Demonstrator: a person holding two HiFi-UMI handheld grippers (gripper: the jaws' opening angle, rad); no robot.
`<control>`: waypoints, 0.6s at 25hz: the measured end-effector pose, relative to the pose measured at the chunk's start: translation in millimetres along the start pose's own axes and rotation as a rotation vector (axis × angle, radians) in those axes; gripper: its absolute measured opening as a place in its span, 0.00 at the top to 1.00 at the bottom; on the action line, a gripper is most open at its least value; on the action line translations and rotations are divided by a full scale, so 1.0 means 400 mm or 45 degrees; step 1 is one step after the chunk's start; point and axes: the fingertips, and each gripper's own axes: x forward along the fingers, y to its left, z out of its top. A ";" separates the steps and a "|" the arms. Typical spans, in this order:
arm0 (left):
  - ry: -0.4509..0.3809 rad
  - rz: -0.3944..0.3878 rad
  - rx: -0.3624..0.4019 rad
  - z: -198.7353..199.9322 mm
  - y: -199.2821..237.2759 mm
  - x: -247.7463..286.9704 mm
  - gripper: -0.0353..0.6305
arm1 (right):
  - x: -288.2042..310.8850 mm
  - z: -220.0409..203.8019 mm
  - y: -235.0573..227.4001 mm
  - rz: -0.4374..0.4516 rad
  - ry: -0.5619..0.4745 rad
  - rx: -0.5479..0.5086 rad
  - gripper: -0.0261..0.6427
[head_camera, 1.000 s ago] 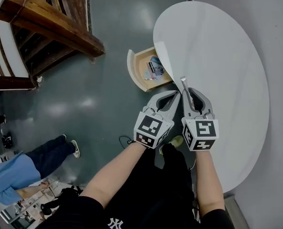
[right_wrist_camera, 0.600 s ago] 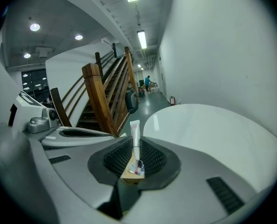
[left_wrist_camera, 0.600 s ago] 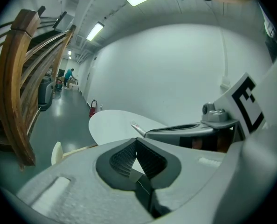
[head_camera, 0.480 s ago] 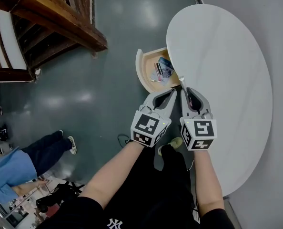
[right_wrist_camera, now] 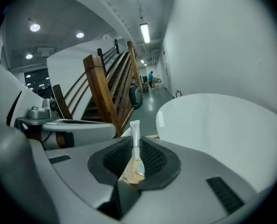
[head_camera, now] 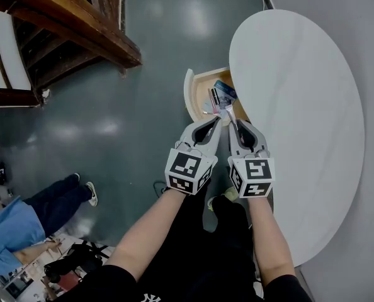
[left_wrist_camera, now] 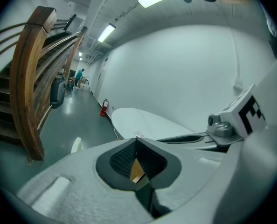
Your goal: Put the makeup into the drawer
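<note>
Right claw (head_camera: 228, 114): pinching a slim makeup tube (right_wrist_camera: 135, 135) by its lower end; the rest of the tube sticks out past the pads.
Left claw (left_wrist_camera: 136, 139): tips pressed together, nothing between them.
Drawer (head_camera: 189, 93): pulled out from under the white oval surface (head_camera: 300, 106), open to above; small items (head_camera: 222, 91) lie inside.
Key relation: the drawer lies straight ahead of and below the right claw. The tube's long axis runs along the claw, and its free end appears to be over the drawer's near part.
Nearer hand: both are side by side; only the right carries anything.
Next move (judgement): go a little further in, lower, spread the right claw.
</note>
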 end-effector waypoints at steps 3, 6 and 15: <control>0.007 0.028 -0.020 -0.025 0.049 0.010 0.93 | 0.056 -0.032 0.005 0.013 0.030 0.007 0.87; 0.012 0.046 -0.033 -0.044 0.092 0.024 0.93 | 0.113 -0.065 0.006 0.024 0.065 0.012 0.87; 0.012 0.071 -0.061 -0.075 0.178 0.071 0.93 | 0.249 -0.151 0.004 0.050 0.156 0.020 0.87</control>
